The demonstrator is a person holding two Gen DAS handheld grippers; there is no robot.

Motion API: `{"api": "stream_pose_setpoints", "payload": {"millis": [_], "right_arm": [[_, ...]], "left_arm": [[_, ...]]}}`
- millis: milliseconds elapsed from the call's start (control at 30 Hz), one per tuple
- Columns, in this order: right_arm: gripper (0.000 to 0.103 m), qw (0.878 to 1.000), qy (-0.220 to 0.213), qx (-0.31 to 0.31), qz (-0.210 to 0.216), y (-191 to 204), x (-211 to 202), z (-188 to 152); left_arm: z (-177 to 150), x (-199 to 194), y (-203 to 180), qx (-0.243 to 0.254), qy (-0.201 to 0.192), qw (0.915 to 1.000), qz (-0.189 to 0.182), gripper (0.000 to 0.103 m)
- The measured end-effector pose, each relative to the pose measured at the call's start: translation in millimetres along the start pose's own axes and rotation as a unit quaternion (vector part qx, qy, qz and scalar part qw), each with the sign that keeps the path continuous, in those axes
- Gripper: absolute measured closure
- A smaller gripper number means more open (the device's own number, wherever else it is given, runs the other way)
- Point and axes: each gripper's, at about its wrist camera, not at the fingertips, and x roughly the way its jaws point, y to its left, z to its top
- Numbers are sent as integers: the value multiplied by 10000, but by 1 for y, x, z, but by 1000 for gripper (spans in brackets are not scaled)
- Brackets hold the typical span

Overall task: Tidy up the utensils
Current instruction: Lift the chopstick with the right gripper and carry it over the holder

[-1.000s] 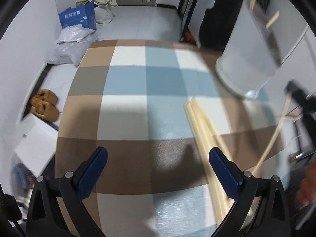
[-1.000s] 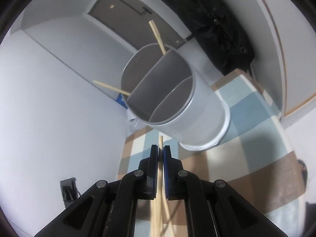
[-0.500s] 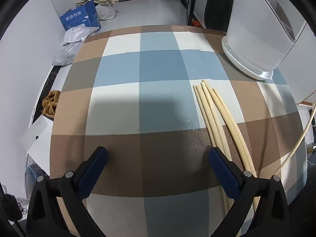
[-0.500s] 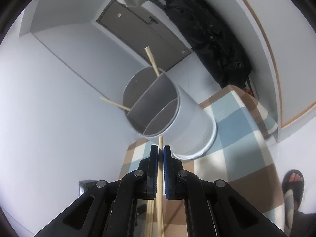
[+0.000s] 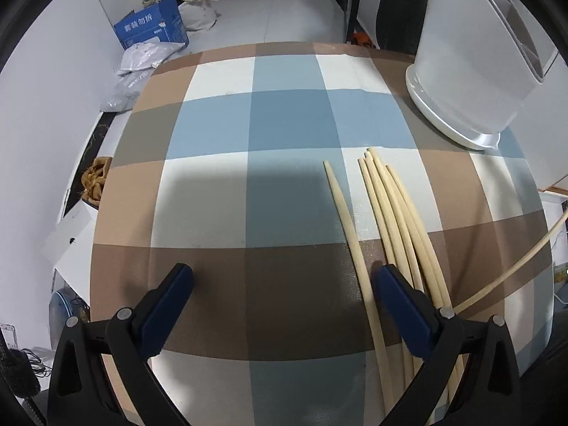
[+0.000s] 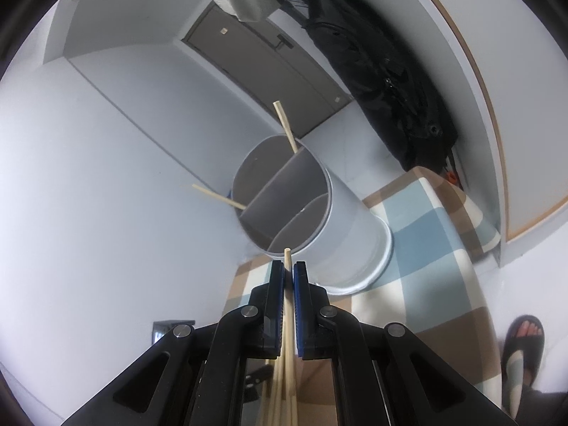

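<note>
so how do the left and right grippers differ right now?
Left gripper has jaws wide open and empty; right gripper is shut on a chopstick. Left looks down over the loose chopsticks on the tablecloth; right aims at the holder. Both have blue pads.

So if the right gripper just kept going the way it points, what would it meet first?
Probably the white divided holder: the held chopstick's tip, ahead of the right gripper, sits right at the holder's near rim. Depth is unclear, so the gap left cannot be judged.
</note>
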Motion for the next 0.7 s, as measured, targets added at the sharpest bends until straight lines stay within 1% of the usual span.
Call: {"api": "stream_pose_setpoints", "payload": {"millis": [100, 167, 233, 267, 300, 333, 367, 400, 433, 467, 500, 533, 567, 633, 700], "right_arm": [[99, 10000, -12, -11, 3, 0, -1, 1], [99, 10000, -10, -10, 10, 0, -1, 1], [99, 10000, 3, -45, -25, 1, 0, 1], [99, 10000, 11, -77, -51, 1, 1, 1], [99, 9999, 16, -105, -62, 2, 1, 1], [99, 9999, 19, -128, -72, 3, 2, 1], [99, 9998, 23, -178, -100, 4, 2, 1], [99, 9997, 24, -226, -128, 5, 2, 2], [99, 9995, 24, -264, -148, 6, 2, 2], [99, 9994, 25, -298, -163, 6, 2, 3], [99, 9993, 24, -317, -172, 7, 2, 3], [99, 9993, 26, -328, -175, 7, 2, 4], [99, 9993, 26, -339, -179, 7, 2, 4], [99, 9990, 6, -395, -202, 9, 2, 5], [99, 9987, -11, -461, -224, 10, 2, 6]], "left_arm": [[5, 0, -3, 55, 107, 9999, 56, 2], [11, 1, -7, 164, 88, 9997, 158, 3], [17, 3, -10, 241, 80, 9994, 222, 7], [20, 4, -10, 248, 121, 9994, 217, 12], [26, 5, -10, 226, 178, 9995, 157, 24], [28, 4, -10, 198, 204, 9996, 93, 31], [32, 3, -11, 176, 243, 9995, 28, 47], [37, 4, -13, 173, 316, 9993, -55, 60], [39, 5, -15, 197, 361, 9991, -92, 67], [41, 5, -18, 235, 401, 9988, -138, 84], [42, 6, -21, 265, 448, 9985, -193, 95], [43, 6, -23, 276, 485, 9982, -205, 100], [44, 7, -25, 276, 504, 9982, -168, 101], [46, 8, -23, 244, 465, 9984, -199, 102], [45, 5, -20, 208, 339, 9989, -229, 102]]}}
